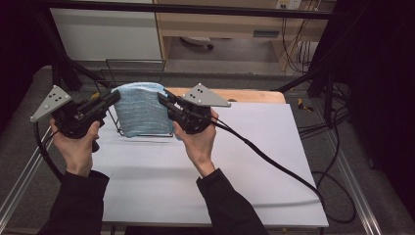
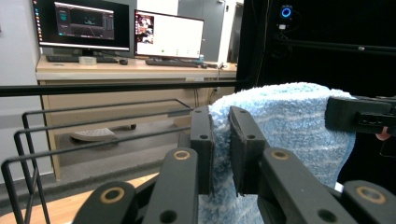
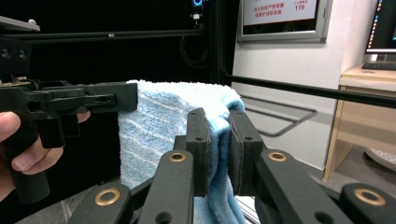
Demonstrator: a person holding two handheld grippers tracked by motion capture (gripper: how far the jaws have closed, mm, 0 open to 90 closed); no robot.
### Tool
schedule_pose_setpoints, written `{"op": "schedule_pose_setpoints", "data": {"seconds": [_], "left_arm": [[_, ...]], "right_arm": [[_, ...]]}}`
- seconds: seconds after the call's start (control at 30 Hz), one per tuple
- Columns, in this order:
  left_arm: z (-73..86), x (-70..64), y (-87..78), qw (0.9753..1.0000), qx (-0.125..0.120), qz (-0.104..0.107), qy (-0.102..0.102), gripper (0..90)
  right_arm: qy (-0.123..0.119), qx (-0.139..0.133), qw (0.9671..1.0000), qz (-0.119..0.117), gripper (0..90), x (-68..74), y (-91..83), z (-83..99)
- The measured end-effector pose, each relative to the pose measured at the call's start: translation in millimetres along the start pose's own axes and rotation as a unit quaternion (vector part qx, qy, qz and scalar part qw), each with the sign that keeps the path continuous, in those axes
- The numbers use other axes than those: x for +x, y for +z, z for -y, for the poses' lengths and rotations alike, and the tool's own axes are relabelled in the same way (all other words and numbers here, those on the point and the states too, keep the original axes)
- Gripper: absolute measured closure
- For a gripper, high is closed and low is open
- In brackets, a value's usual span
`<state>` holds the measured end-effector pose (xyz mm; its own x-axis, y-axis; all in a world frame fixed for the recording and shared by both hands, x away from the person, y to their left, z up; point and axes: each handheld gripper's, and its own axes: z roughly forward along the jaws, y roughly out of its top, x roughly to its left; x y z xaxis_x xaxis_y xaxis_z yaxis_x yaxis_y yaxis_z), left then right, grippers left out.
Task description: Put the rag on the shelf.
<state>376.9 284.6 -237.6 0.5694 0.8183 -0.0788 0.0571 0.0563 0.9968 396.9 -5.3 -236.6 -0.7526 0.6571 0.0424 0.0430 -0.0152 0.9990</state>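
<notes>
our sleeves are sitting at the bottom of the frame, and we're pinching the blue towel (image 1: 142, 110) with the left gripper (image 1: 111, 98) and right gripper (image 1: 164, 99), jaws clamped on its top corners. it's draping over the wire rack (image 1: 134, 66), center-left, looking soft, light and floppy.

Grippers: two, a left gripper (image 1: 113, 98) and a right gripper (image 1: 164, 99). Hands: two, one per gripper. Towel: one, light blue (image 1: 142, 110). Wire rack: one, black (image 1: 134, 66). Table: one, with a white top (image 1: 254, 161). Grey three-cornered plates: two, one on each gripper. Monitors: two, side by side on a desk (image 2: 126, 30). Wall sign: one (image 3: 280, 14).
</notes>
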Motion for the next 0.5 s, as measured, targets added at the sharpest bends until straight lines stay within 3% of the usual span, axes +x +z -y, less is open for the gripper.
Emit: {"op": "schedule_pose_setpoints", "data": {"seconds": [0.5], "left_arm": [[-21.7, 15.0, 5.9, 0.9997, -0.016, -0.017, -0.003, 80.5]], "right_arm": [[-0.014, -0.01, 0.9998, 0.005, 80.9, -0.6, 19.6, -23.7]]}}
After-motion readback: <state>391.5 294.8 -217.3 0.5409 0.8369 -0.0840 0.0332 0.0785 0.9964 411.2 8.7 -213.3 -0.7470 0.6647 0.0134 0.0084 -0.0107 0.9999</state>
